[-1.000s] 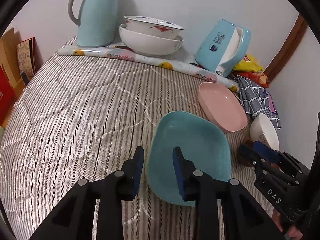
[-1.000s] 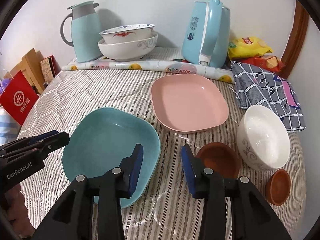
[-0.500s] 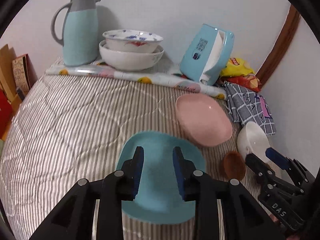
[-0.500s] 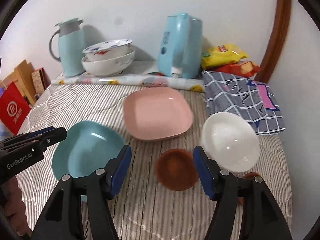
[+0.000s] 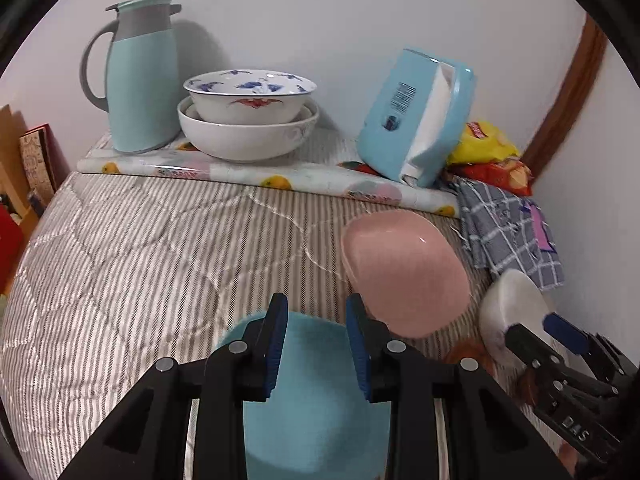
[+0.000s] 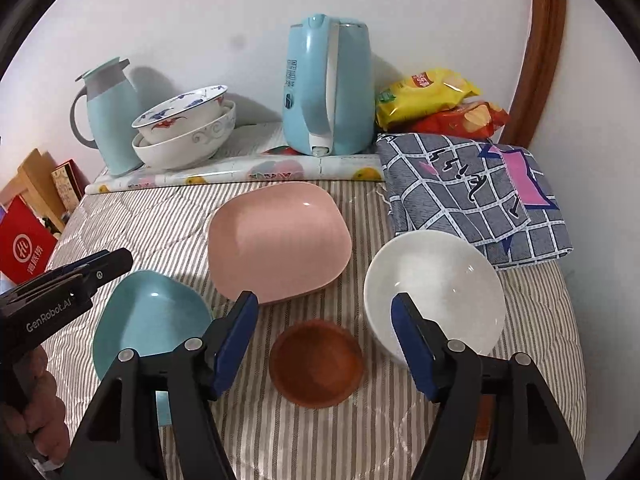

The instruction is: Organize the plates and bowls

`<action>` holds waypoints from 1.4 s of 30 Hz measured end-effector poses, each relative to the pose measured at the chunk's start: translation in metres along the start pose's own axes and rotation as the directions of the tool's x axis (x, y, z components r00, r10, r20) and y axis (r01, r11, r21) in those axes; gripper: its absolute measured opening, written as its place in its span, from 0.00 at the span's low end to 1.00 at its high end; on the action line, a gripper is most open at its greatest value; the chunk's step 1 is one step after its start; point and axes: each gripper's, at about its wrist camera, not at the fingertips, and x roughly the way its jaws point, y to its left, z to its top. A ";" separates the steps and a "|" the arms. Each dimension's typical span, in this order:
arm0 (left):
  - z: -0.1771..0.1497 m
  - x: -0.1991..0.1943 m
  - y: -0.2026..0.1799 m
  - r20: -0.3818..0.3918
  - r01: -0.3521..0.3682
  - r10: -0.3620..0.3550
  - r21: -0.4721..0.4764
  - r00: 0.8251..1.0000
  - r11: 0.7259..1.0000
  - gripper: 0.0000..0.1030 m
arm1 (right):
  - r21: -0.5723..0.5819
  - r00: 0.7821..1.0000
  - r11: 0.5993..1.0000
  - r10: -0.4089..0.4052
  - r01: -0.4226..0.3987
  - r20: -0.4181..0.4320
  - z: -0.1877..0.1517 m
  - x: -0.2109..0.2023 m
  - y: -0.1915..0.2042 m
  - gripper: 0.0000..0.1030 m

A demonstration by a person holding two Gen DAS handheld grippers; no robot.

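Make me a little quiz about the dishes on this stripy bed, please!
1. True or false: the pink plate is stacked on the teal plate.
2. Which dish lies between the right tongs? A white bowl, B brown saucer, C kettle.
3. Fill in: two patterned bowls sit nested beside the ___.

Key: 1 false; 2 B; 3 jug.

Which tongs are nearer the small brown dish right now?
Right. The right tongs are open directly above the small brown dish, which shows between their fingers. The left tongs hang over the teal plate, off to the dish's left.
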 end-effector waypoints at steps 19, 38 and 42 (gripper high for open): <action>0.015 0.043 0.005 -0.065 -0.014 0.014 -0.004 0.998 1.000 0.35 | -0.031 1.000 0.999 -0.024 0.024 0.008 0.023 0.030 0.002 0.66; 0.038 0.092 -0.016 -0.093 0.007 -0.006 0.011 0.996 1.000 0.35 | -0.029 0.996 0.999 -0.045 0.043 -0.072 0.044 0.087 -0.006 0.33; 0.041 0.102 -0.018 -0.099 0.008 -0.007 0.008 0.995 1.000 0.35 | -0.037 0.994 0.998 -0.046 0.042 -0.095 0.049 0.099 -0.007 0.33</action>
